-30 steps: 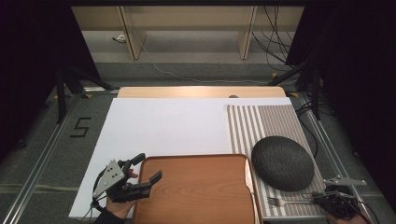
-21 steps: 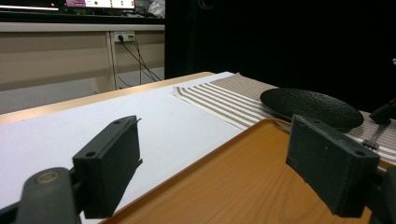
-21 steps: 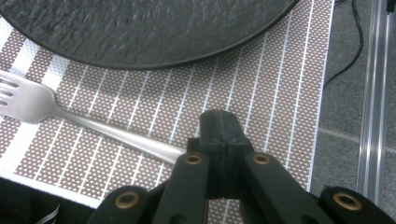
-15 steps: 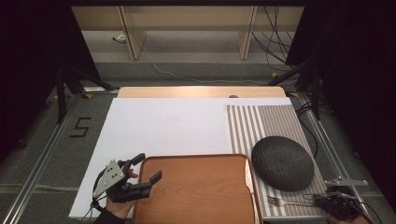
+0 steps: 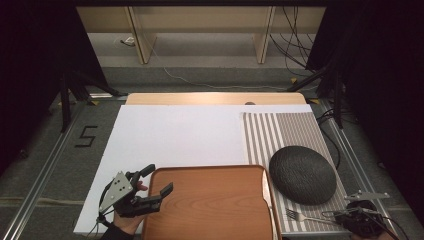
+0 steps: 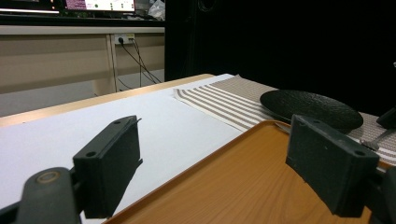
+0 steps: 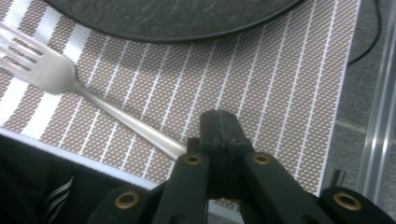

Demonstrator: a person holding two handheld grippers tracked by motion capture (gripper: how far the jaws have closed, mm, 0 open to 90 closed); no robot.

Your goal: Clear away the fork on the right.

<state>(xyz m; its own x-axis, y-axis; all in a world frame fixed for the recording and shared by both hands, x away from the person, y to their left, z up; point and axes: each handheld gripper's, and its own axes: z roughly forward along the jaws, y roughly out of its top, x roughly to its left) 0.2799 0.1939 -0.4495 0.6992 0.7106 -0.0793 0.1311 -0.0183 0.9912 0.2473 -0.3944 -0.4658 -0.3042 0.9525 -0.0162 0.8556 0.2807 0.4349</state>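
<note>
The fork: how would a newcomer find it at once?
Start at the striped placemat on the table's right side, then drop below the dark round plate. The fork lies there, the only shiny metal piece, its handle in the right hand-held gripper.

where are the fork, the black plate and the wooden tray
fork (image 7: pixel 51 74), right gripper view, neck below the tines
black plate (image 5: pixel 302 173), high view, centre of its top
wooden tray (image 5: pixel 210 210), high view, bare floor

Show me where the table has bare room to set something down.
Most free: the white sheet, between the table's far edge, the striped mat and the tray. The tray's wood is bare too, though the open left gripper straddles its near-left corner. The mat's far half is free; nearer, the plate, the fork and the shut right gripper crowd it.
</note>
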